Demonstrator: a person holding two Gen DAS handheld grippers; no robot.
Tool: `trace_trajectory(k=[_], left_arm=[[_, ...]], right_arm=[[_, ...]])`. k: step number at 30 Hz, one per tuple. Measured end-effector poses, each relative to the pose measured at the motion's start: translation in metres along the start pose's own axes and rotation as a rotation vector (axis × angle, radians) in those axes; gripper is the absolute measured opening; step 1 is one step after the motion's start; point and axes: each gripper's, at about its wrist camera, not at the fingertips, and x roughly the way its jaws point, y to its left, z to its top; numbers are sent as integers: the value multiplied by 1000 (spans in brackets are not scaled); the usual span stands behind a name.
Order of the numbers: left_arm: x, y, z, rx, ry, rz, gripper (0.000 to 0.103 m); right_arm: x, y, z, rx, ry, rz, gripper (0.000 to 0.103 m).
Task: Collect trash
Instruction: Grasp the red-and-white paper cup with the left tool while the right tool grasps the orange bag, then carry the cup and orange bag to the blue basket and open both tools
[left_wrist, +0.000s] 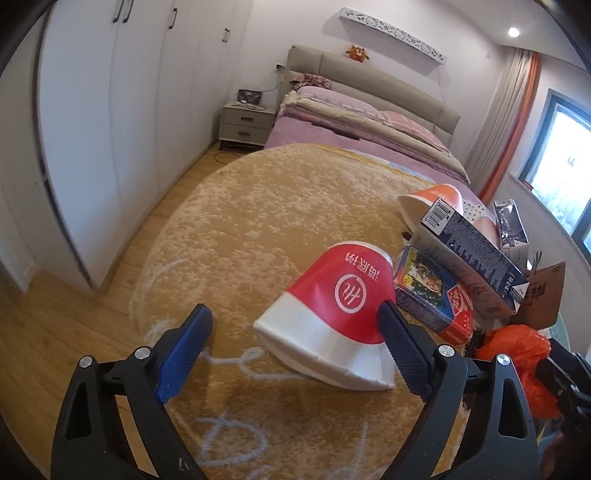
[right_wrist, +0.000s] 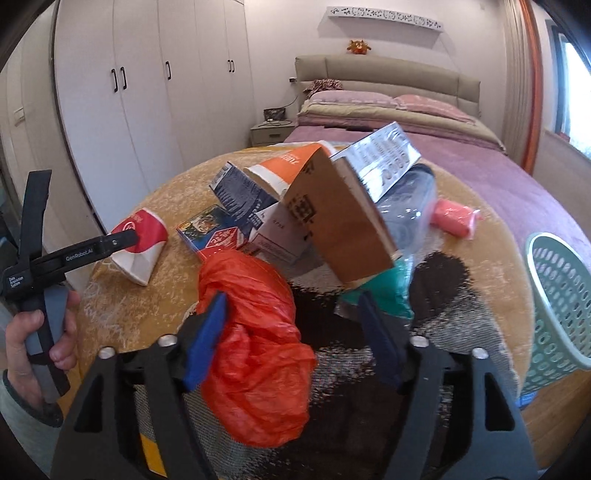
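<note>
Rug (left_wrist: 258, 206): a round yellow rug fills the centre of both views; all the trash is seen lying on it.
Basket (right_wrist: 561, 306): a pale green perforated basket stands at the right edge of the right wrist view, judged the likely drop point; apart from the pile.
Trash pile (right_wrist: 332, 206): cartons, a brown cardboard piece and a clear plastic wrapper are heaped mid-frame in the right wrist view, leaning on one another.
Red paper cup (left_wrist: 343, 299): crushed, lying on its side at centre-right of the left wrist view, white rim end toward the lens.
Orange plastic bag (right_wrist: 255, 347): bunched, at lower centre of the right wrist view.
Left gripper (left_wrist: 295, 347): spread wide, nothing gripped. The cup sits off-centre between the fingers, against or just beside the right-hand pad; the left-hand pad is well apart from it.
Right gripper (right_wrist: 291, 343): spread wide, nothing clamped. The bag lies between the fingers, pressed toward the left-hand pad, with a gap to the other.
Step in hand (judged): two grasps being set up, cup on the left, bag on the right.
Technique (judged): the left gripper is best shifted toward the right of frame so the cup is centred, then closed across the flattened body. The bag is best taken at its thick bunched part, since thin film may slip.
</note>
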Motion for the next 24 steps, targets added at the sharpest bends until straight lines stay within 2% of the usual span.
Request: trace_trajectory(k=[3,6,8,10,13,15,17,20,24], left_arm=[[4,-9,-3,26,23,-8,87],[4,-18,-5,57,24,-22,75],[2,-22,-6,56,24,-51,57],[1,-26,-7,60,26,-57,52],[-1,-31,-9,74,17,-51,37],[-2,-33,-9,70,14,-36,35],[-6,-38,-10,77,-1,-26,35],[-15,-43,-9,82,-23,-28,35],[-28,-56,-6,98,-55,-47,35]], right_arm=[[5,7,-1,0,21,14,71],[10,11,-3,8,42,49,71],[13,14,-5,5,55,53,71],[15,12,-7,12,66,73,71],[18,13,-9,22,81,97,70],[19,13,-10,24,92,124,63],[17,13,-11,21,97,169,40],[9,16,-14,-10,83,158,30],[-4,18,-16,-30,59,144,24]])
